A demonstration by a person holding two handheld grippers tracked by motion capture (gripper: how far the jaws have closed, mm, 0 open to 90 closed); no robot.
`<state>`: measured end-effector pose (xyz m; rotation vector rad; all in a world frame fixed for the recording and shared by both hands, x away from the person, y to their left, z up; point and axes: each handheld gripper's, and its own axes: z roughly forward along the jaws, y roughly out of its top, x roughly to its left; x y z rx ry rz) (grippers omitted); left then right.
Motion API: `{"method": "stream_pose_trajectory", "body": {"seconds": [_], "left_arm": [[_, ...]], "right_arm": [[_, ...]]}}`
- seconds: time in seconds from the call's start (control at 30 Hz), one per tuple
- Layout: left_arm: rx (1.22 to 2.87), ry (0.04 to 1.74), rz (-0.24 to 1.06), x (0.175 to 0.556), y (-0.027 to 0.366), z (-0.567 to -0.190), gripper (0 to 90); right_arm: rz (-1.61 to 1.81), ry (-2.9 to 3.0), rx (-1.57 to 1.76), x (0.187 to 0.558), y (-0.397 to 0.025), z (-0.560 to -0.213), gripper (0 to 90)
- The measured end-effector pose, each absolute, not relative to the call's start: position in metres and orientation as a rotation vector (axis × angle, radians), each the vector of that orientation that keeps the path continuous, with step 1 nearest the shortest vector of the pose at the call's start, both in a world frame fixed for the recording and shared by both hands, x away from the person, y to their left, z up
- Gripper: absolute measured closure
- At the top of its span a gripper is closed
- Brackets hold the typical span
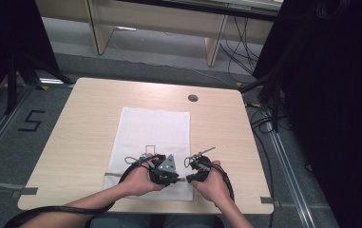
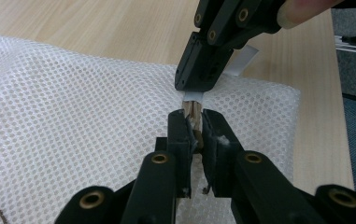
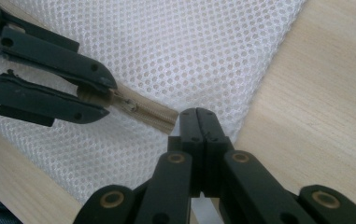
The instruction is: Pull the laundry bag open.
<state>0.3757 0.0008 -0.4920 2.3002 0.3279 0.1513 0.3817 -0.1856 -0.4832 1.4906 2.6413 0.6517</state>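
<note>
A white mesh bag lies flat on the wooden table. A tan zipper runs along the bag's near edge. My left gripper is shut on the zipper pull. In the left gripper view, my right gripper comes down from the top. In its own view the right gripper is shut on a white tab at the zipper's end. The two grippers' tips almost touch. In the high view both hands hold the left gripper and the right gripper at the bag's near right corner.
A round cable hole sits at the table's far edge. The bag carries a small square print. Bare wood lies right of the bag. A floor mark "5" is at the left, with cables and black curtains at the right.
</note>
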Motion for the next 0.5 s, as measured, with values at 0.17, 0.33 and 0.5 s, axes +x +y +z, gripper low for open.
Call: {"method": "stream_pose_trajectory", "body": {"seconds": [0.17, 0.33, 0.5], "left_arm": [[2.306, 0.309, 0.162, 0.3763, 0.0028, -0.491, 81.7], [2.296, 0.33, 0.151, 0.3748, 0.0038, -0.4907, 81.7], [2.3, 0.327, 0.154, 0.3742, 0.0048, -0.4888, 81.7]], "right_arm": [[0.661, 2.644, 1.477, 0.3822, -0.1862, -0.4836, 90.0], [0.664, 2.645, 1.475, 0.3821, -0.1864, -0.4835, 90.0], [0.663, 2.646, 1.474, 0.3821, -0.1864, -0.4835, 90.0]]}}
